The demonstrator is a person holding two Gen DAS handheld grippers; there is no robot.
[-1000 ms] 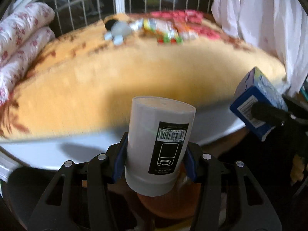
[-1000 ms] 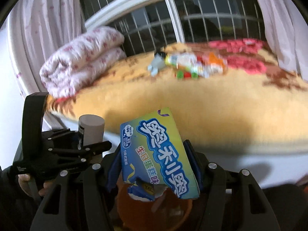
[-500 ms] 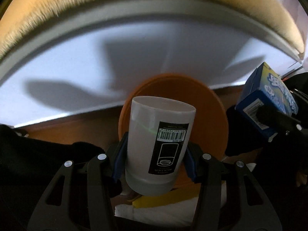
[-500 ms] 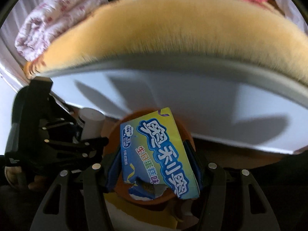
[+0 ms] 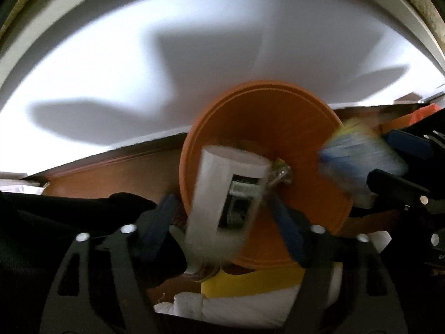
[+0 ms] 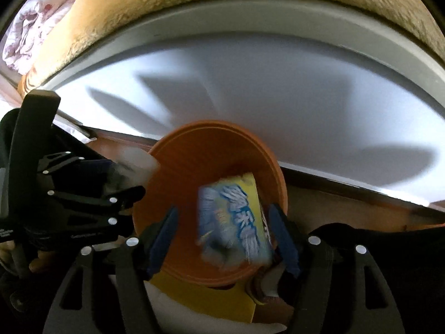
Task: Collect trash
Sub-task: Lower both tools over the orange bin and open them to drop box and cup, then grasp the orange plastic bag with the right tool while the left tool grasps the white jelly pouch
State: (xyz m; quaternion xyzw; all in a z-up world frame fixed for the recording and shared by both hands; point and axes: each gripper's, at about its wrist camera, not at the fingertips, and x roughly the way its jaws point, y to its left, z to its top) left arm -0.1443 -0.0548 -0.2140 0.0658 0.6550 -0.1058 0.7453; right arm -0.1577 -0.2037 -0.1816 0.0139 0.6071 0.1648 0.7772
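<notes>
Both jaws opening: blurred white cup and carton apparently loose over orange bin.

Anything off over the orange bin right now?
Nothing wrong: both jaws are opening. The white cup tilts, blurred, between the left gripper pads; the blue-yellow carton slips from the right gripper, both above the orange bin.

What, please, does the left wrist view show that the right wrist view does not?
Only the left wrist view shows the white cylindrical container's barcode label, between the opening left tongs.

Only the right wrist view shows the floral quilt and the fuzzy yellow blanket.

Both show the orange bin beside the white bed frame, and the blurred blue-and-yellow box between the opening right tongs.
</notes>
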